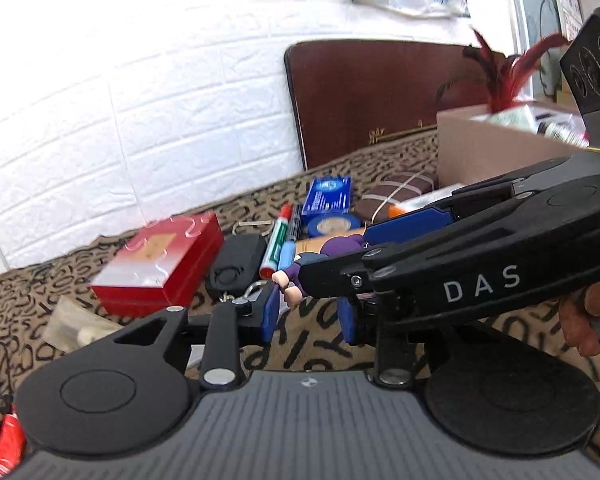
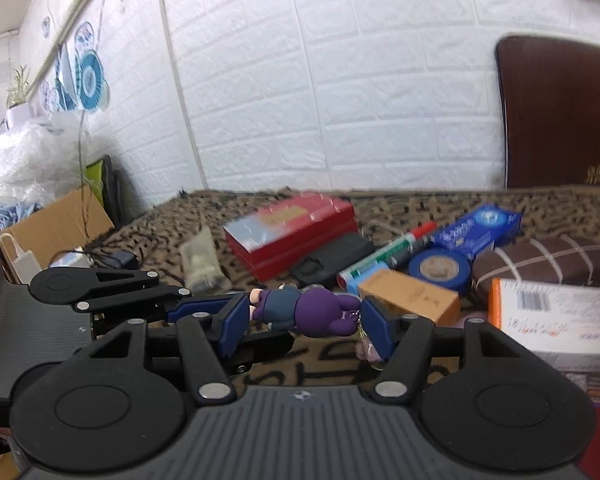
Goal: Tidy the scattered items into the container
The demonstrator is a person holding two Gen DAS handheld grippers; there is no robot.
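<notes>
purple toy figure [image 2: 304,312] lies sideways between the blue pads of the right gripper [image 2: 306,326], which clamp it at head and feet above the patterned cloth [image 2: 380,204]. left gripper [image 1: 310,312] pinches something small beside the figure; what, i cannot tell. cardboard box [image 1: 496,148] stands further right.

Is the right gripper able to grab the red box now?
Probably not: the right gripper is clamped on the purple toy, so it is full. The red box itself lies uncovered.
</notes>
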